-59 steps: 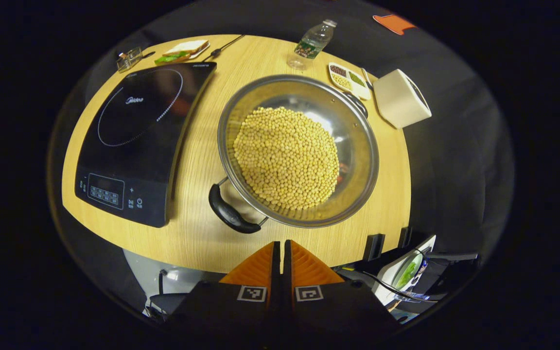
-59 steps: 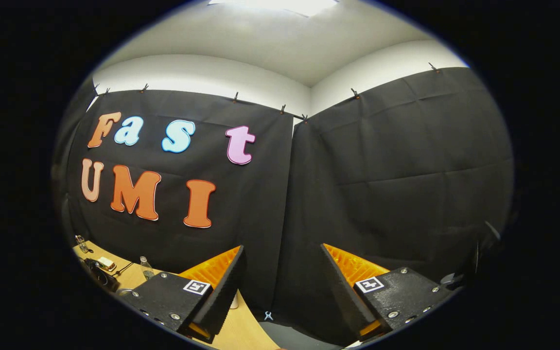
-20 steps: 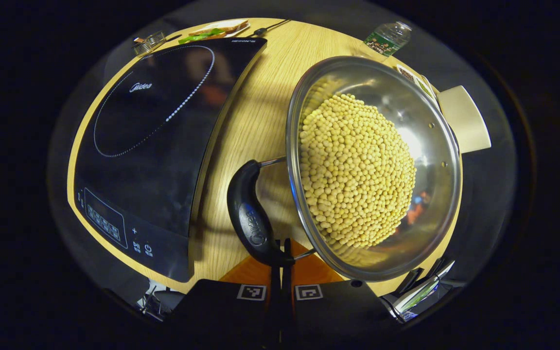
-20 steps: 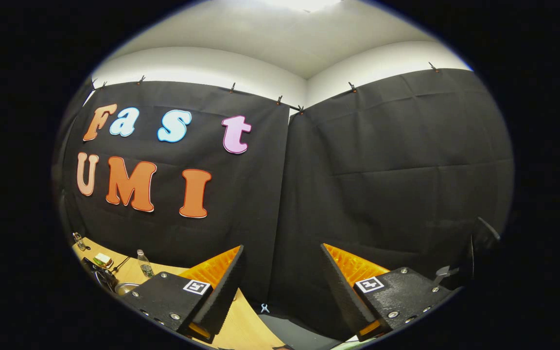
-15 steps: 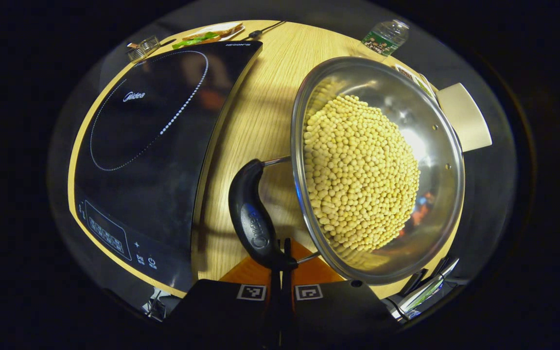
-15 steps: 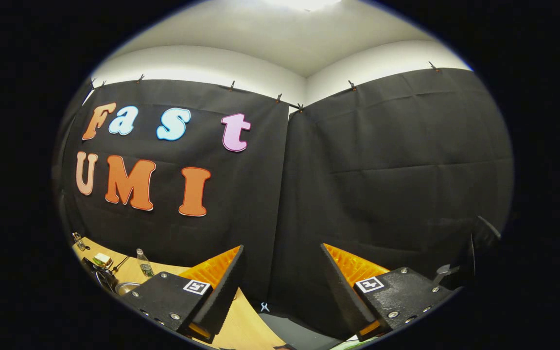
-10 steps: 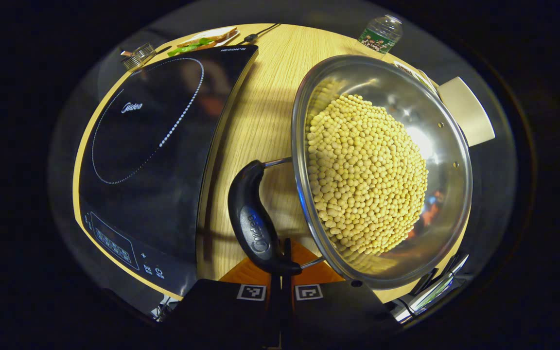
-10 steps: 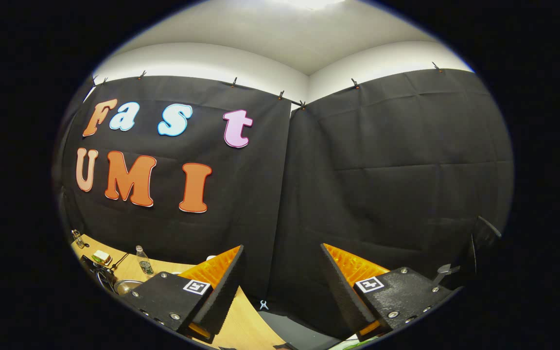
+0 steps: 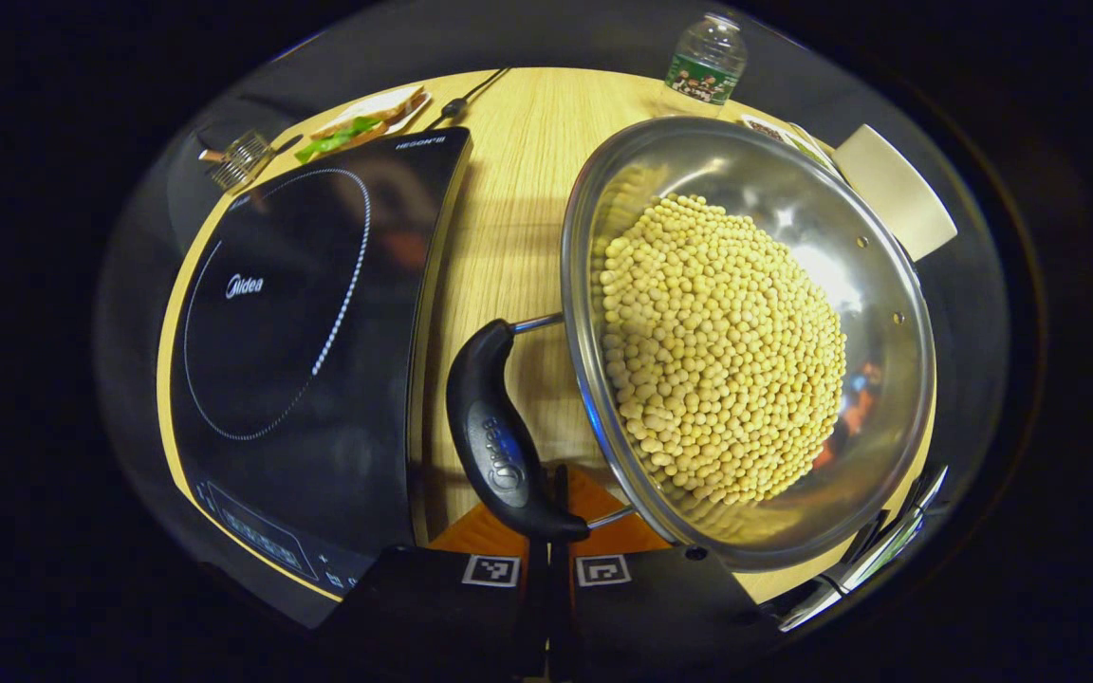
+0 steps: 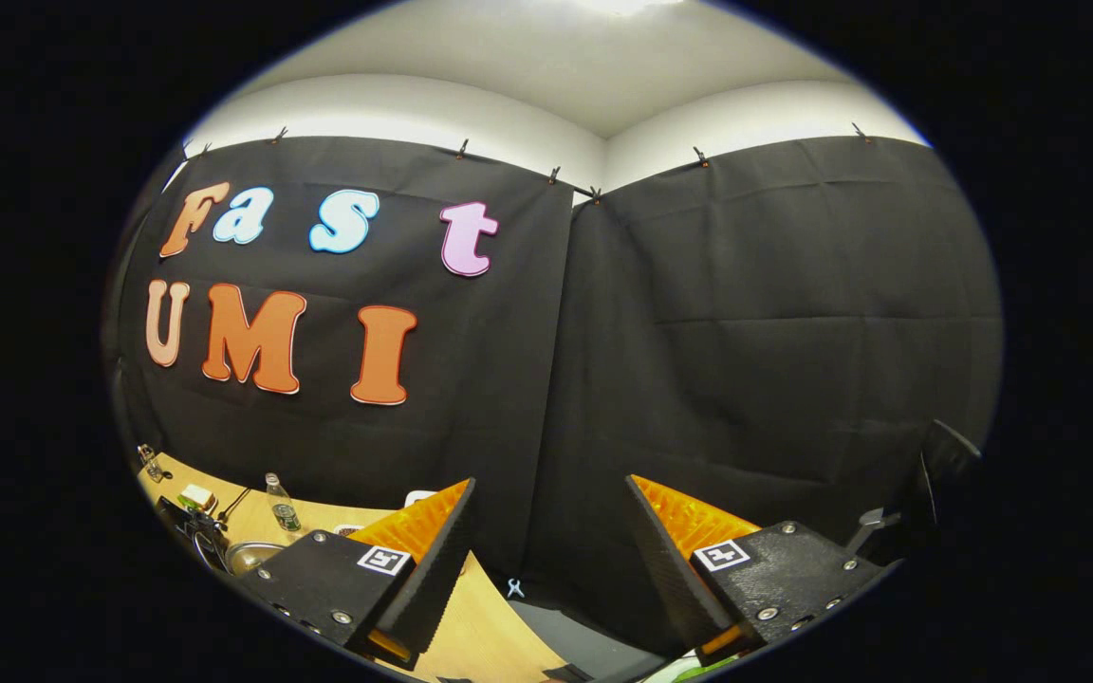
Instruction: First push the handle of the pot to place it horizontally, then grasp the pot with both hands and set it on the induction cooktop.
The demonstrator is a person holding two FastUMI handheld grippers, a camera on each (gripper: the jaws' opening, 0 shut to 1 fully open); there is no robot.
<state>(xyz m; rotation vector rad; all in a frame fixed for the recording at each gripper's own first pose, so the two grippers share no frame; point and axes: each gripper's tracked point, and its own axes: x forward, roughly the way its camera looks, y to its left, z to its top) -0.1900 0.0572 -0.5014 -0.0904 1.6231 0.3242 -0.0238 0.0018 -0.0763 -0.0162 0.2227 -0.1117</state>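
Note:
A steel pot (image 9: 755,175) heaped with yellow soybeans stands on the wooden table (image 9: 509,190), to the right of the black induction cooktop (image 9: 290,323). Its black handle (image 9: 494,446) points toward the cooktop's near corner. My left gripper (image 9: 556,484) is shut with nothing between its fingers, its tips touching the near end of that handle from below. My right gripper (image 10: 551,493) is open and empty, held up and aimed at the booth wall. Low at the left of the right gripper view I see a bit of the pot (image 10: 248,555).
A water bottle (image 9: 703,62), a divided snack dish (image 9: 784,133) and a white box (image 9: 893,190) stand behind and to the right of the pot. A sandwich plate (image 9: 361,109) and a small metal rack (image 9: 233,161) lie beyond the cooktop. The table's near edge is close under my left gripper.
My left gripper came down to the handle's end and stays pressed on it. The pot and handle have turned a little, and the cooktop has slid lower in view. The right gripper only tilted slightly.

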